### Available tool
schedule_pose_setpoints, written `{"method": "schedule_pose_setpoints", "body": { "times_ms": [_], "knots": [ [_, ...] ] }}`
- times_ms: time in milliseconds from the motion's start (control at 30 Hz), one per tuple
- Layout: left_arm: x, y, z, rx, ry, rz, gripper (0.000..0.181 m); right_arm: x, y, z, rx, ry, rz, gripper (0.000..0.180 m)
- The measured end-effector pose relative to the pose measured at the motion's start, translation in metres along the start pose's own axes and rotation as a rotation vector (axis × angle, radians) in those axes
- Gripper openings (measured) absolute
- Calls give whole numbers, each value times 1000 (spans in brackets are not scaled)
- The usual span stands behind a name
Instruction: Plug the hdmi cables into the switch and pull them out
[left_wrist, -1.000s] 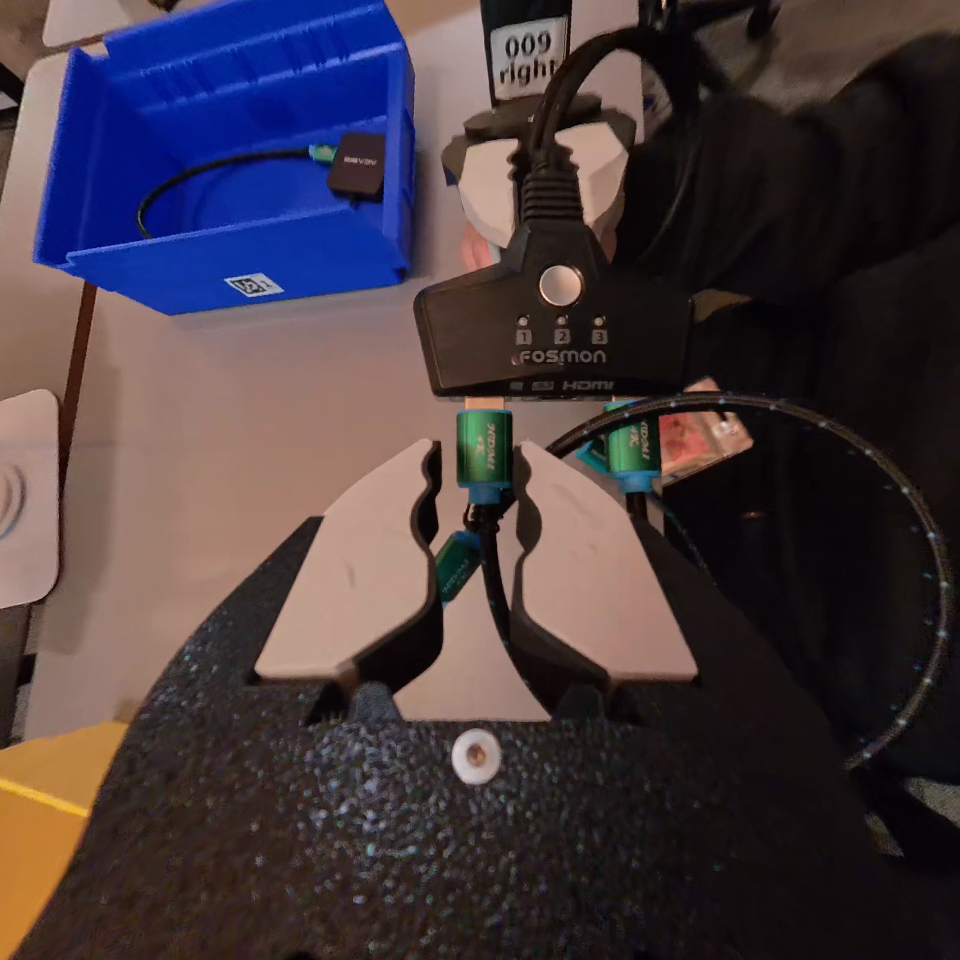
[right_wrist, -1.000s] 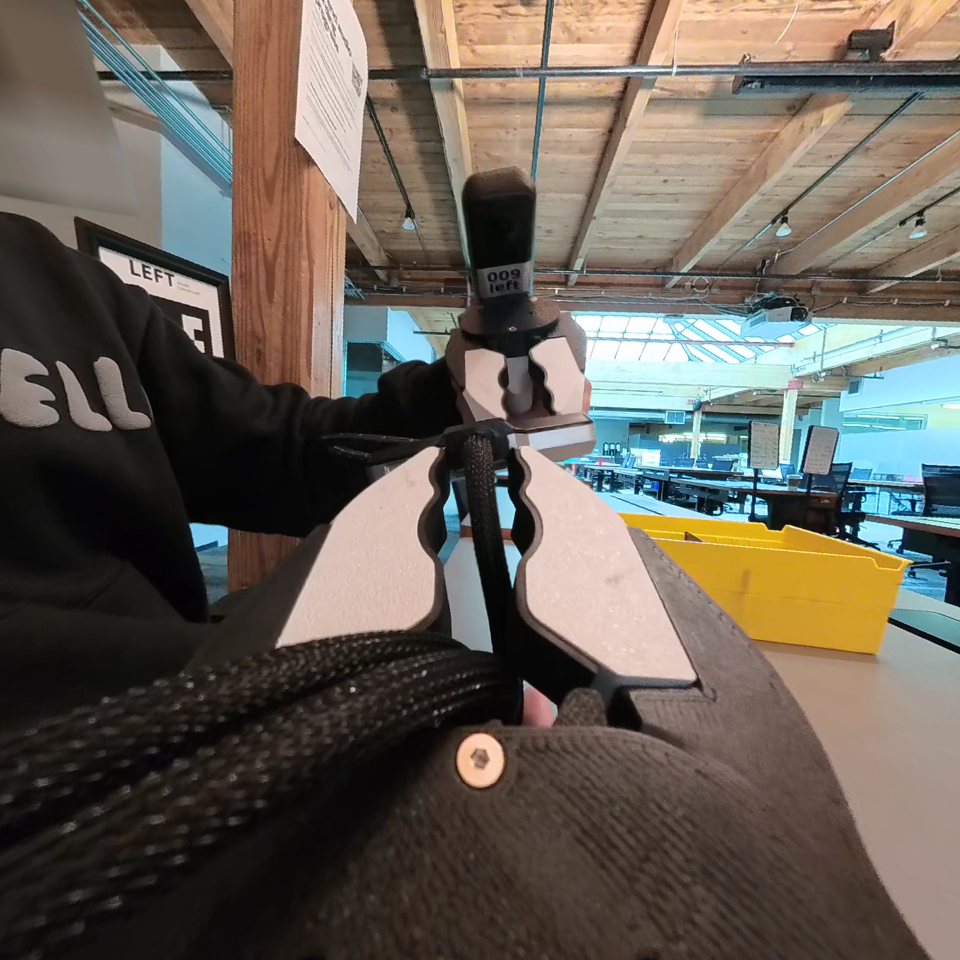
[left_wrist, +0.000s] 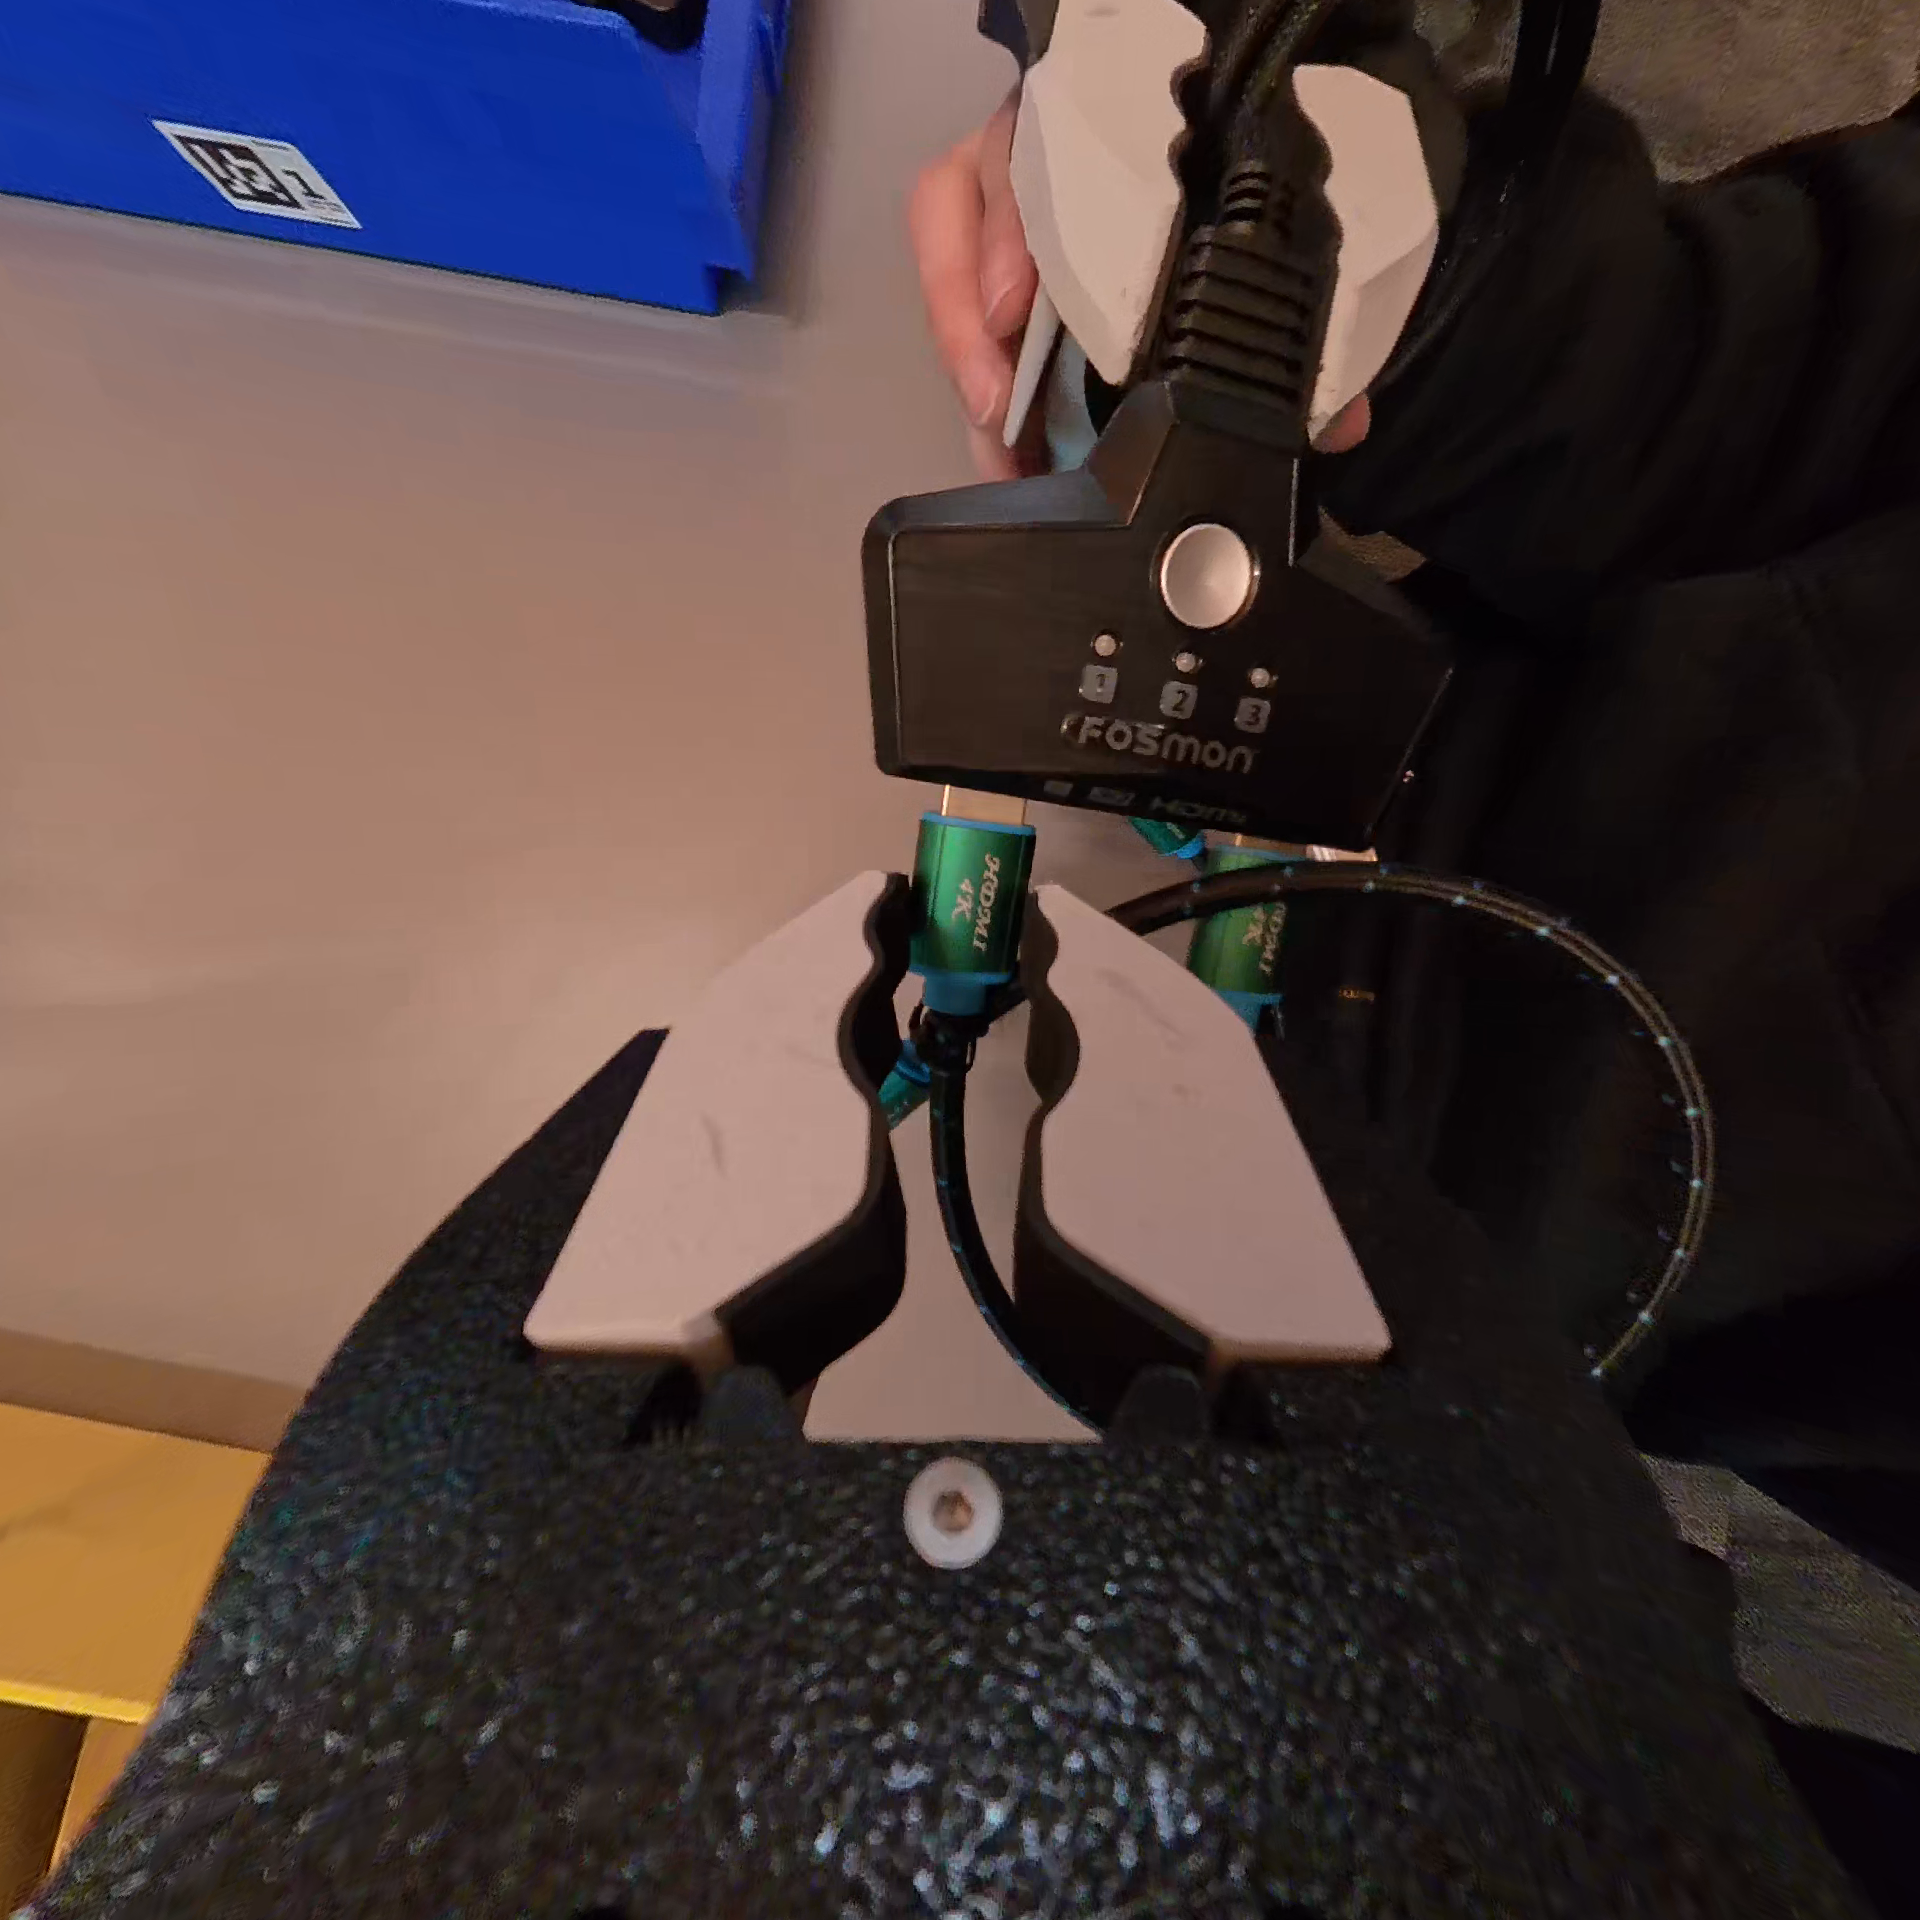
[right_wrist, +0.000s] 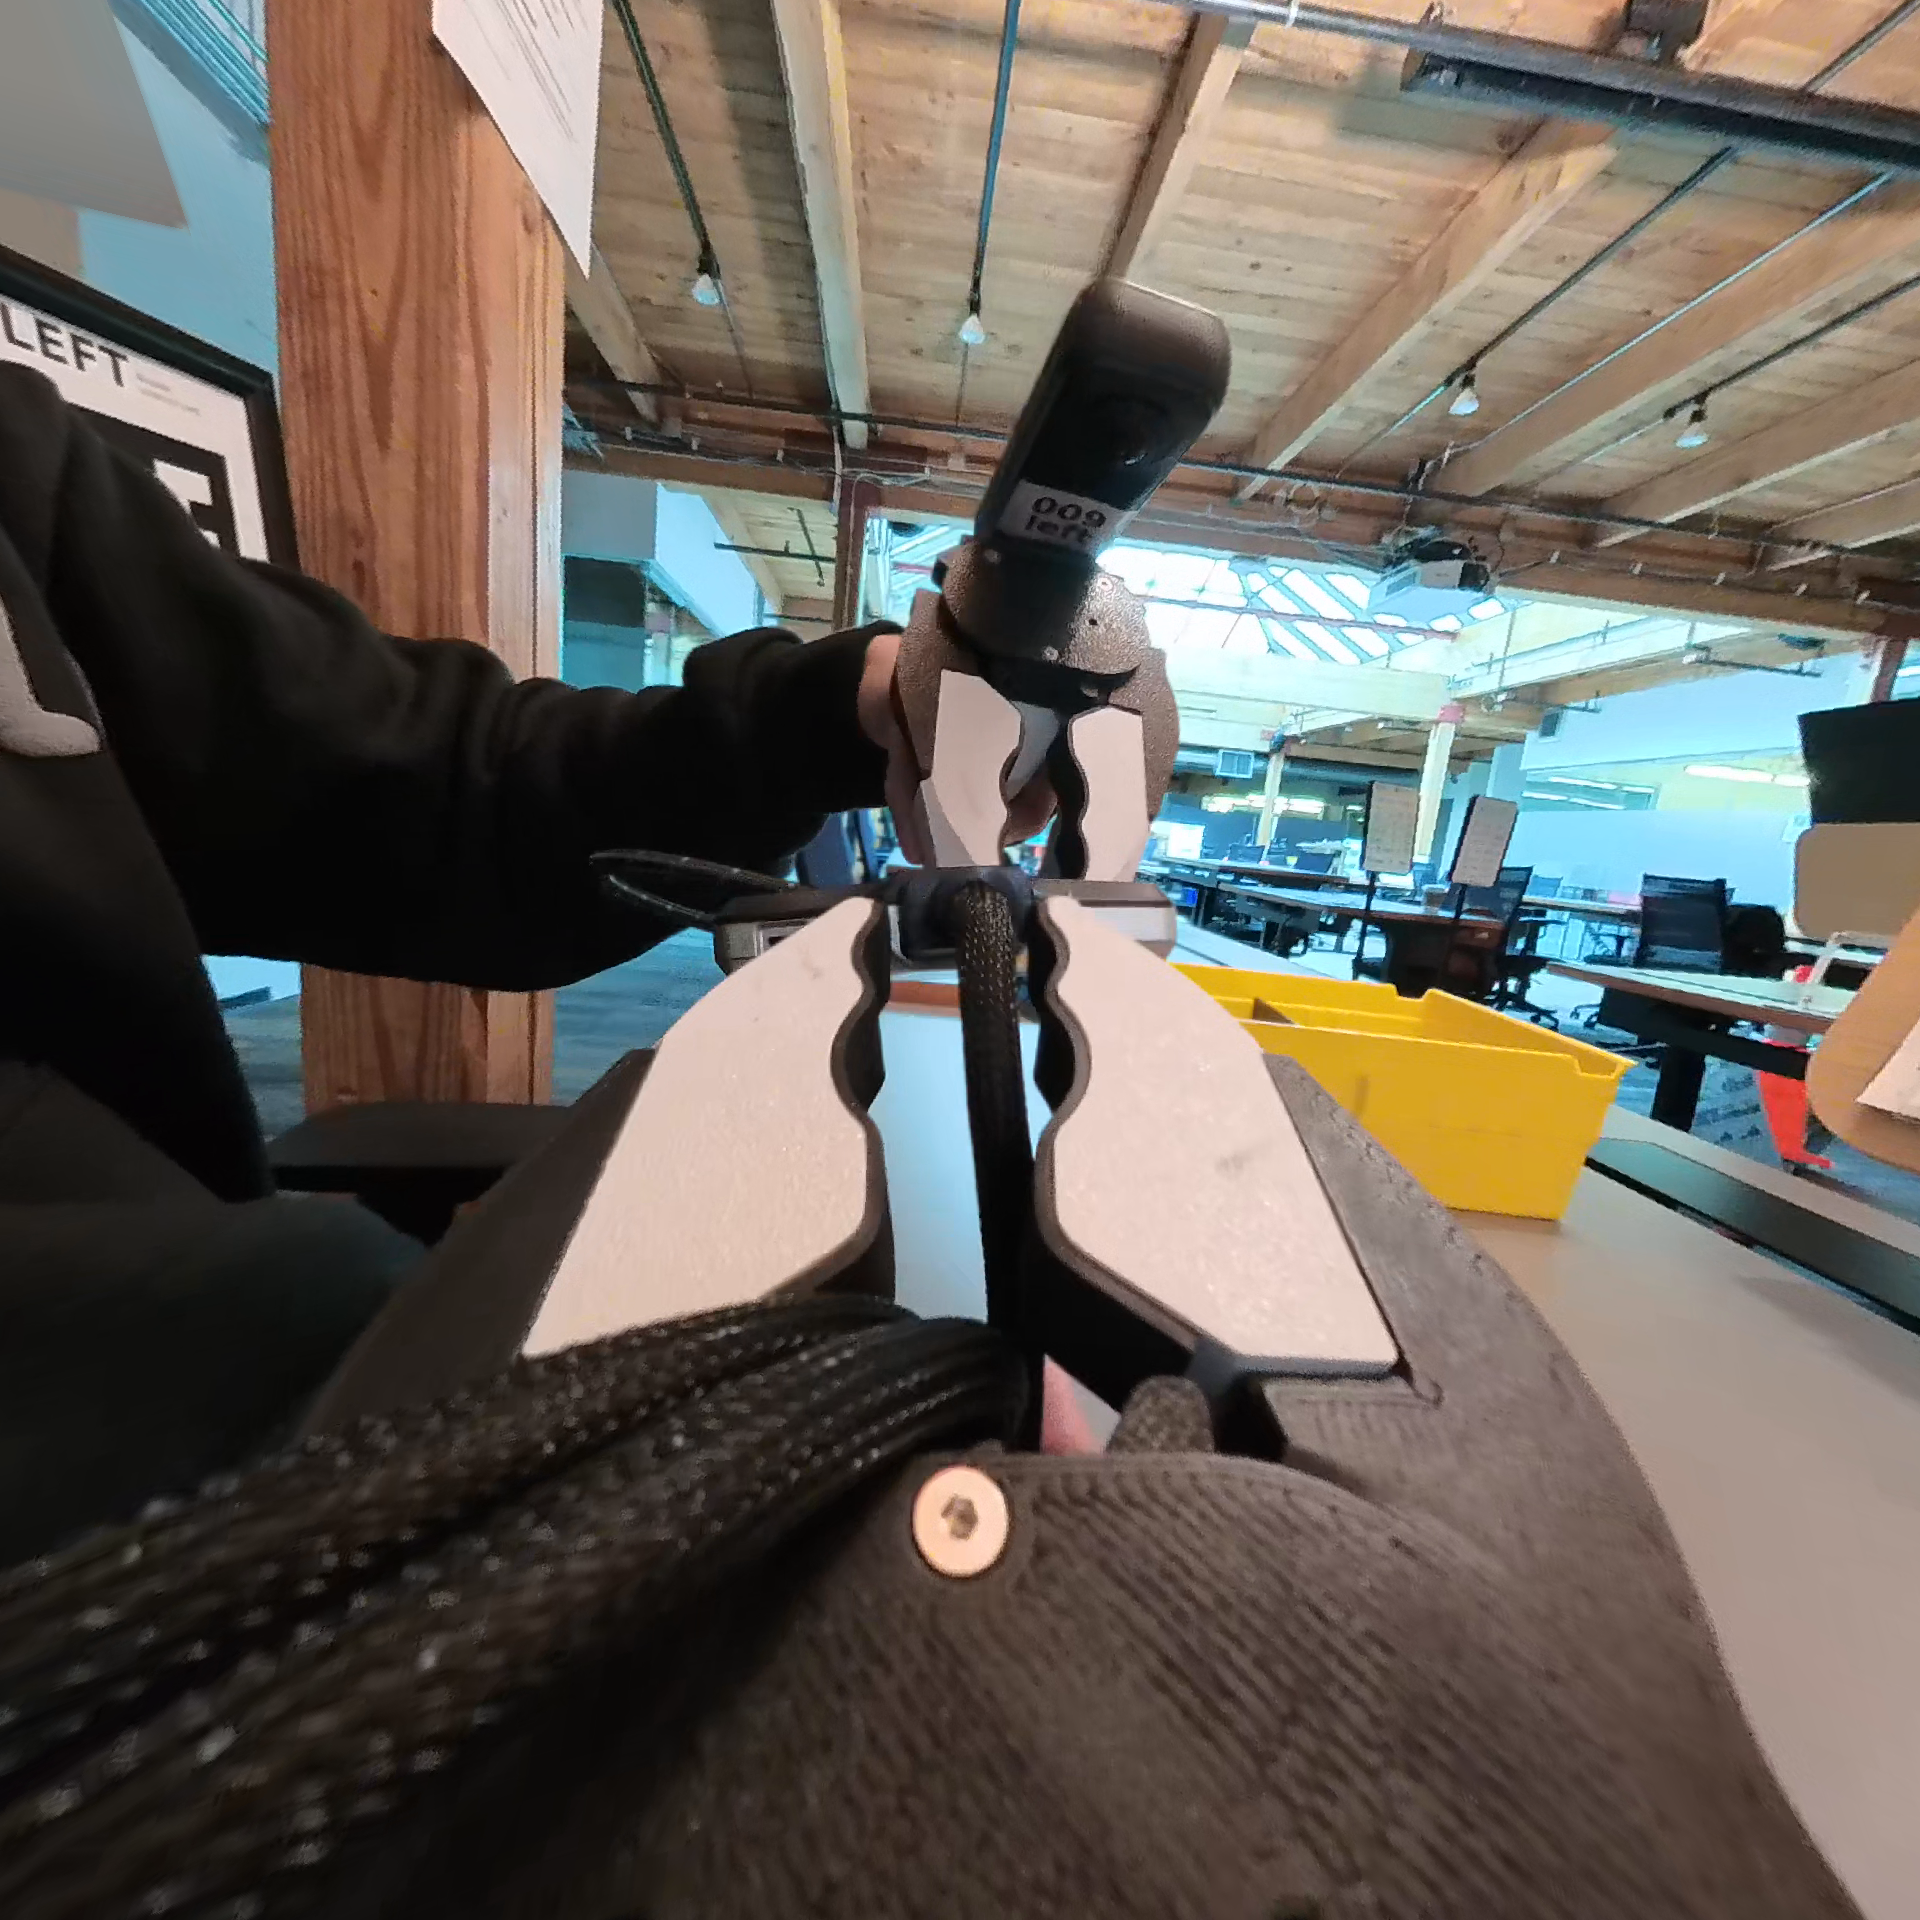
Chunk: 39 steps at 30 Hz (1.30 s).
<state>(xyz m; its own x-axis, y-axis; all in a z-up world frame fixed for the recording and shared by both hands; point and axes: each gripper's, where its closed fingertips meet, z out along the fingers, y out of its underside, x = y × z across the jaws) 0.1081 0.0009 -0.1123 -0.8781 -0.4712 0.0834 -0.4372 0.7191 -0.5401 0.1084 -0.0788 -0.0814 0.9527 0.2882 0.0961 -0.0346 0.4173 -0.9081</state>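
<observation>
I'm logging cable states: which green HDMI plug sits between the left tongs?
The green plug at the switch's left port; the other plug sits outside, to its right.

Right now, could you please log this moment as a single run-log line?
left gripper: shut on green HDMI plug | plug: gold tip at switch port, not fully seated | right gripper: shut on switch cable | second plug: inserted

The switch (left_wrist: 1153, 665) has tilted, and the blue bin (left_wrist: 416, 135) has slid away.

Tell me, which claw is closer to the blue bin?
Left. The left claw pinches a green plug below the blue bin; the right claw grips the switch's cable, further right.
</observation>
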Motion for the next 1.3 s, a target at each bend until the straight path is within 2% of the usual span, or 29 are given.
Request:
{"method": "schedule_pose_setpoints", "body": {
  "times_ms": [33,167,300,467,600,700,967,1100,1200,1300],
  "knots": [
    [-1,0,-1,4,2,-4,20,1,0,0,1,7,-3,25],
    [0,-3,-2,36,47,-27,20,1,-6,2,59,4,9,23],
    [-1,-3,-1,45,54,-8,20,-1,-5,4,45,-10,-13,23],
    [-15,-20,-11,155,-96,136,21,13,-12,-2,142,47,63,22],
    [-14,-24,-17,112,-160,232,24,15,-16,-3,213,39,125,22],
    [-14,-22,-19,71,-140,201,29,16,-17,-2,253,29,169,22],
    [-15,-25,-34,107,-38,71,34,20,-22,-7,342,19,251,22],
    [-15,-30,-55,165,-85,90,35,31,-27,-19,403,51,292,22],
    [-16,-19,-53,77,-160,152,36,34,-29,-22,400,73,287,22],
    [-25,-27,-60,57,-366,246,32,33,-25,-17,335,103,229,22]
  ]
}}
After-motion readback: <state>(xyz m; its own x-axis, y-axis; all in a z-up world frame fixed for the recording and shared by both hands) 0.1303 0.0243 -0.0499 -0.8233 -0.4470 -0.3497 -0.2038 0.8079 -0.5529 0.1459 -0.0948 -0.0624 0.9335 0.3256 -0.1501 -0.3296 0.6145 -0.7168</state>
